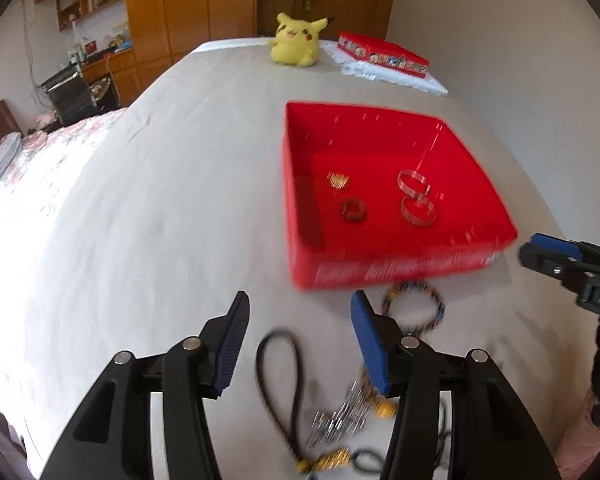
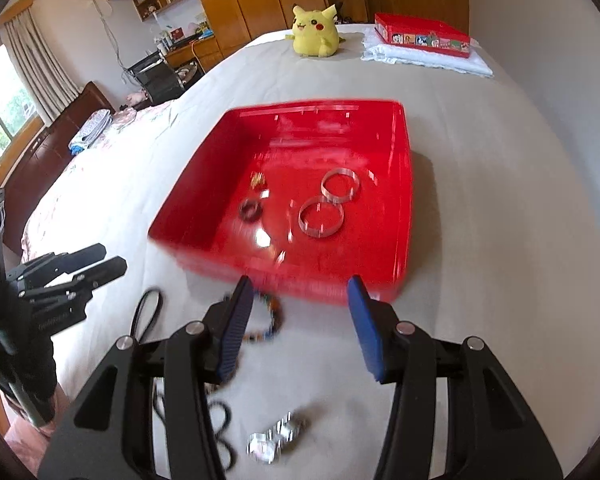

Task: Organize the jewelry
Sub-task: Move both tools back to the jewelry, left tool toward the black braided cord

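Two clear bangles (image 2: 331,200) in red tray (image 2: 404,184); tray print unreadable.

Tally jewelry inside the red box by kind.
In the red box:
Clear bangles: 2
Dark ring: 1
Small gold piece: 1
Total: 4

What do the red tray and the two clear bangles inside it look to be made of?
Red tray: looks like glossy hard plastic or lacquered card; its floor throws bright glints, though blur leaves it open. Clear bangles: see-through bands with the red showing through and pale edges, probably acrylic or glass; which one cannot be told.
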A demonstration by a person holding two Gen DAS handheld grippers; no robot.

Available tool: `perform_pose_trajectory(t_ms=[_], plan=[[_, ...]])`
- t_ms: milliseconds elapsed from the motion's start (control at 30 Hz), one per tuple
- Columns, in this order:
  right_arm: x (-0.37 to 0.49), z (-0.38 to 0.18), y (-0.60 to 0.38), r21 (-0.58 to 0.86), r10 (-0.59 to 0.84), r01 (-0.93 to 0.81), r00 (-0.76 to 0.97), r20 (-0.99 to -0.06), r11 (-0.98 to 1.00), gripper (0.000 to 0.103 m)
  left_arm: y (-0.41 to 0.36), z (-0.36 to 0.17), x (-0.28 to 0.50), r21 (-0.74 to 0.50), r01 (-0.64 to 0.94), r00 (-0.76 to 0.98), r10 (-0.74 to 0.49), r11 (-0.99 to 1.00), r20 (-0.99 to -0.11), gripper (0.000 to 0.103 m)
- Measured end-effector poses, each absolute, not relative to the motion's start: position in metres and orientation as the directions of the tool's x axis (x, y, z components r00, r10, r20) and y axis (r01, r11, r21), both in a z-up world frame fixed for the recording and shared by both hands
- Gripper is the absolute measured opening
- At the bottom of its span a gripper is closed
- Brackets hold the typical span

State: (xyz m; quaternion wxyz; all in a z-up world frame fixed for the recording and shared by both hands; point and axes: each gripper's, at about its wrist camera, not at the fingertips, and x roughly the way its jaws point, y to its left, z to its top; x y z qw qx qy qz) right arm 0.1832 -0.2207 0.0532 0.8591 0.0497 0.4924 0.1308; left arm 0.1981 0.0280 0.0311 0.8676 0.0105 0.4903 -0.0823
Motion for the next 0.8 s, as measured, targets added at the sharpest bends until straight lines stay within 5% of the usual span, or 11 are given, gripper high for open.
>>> perform_pose_trajectory(t_ms=[800], plan=[[0.102, 0.010, -0.211, 0.269, 0.328, -0.200, 0.382, -0.864, 0.942, 0.050, 0.045, -0.039, 0.107, -0.105, 0.105, 0.321, -0.134, 0.989, -0.937, 0.053]])
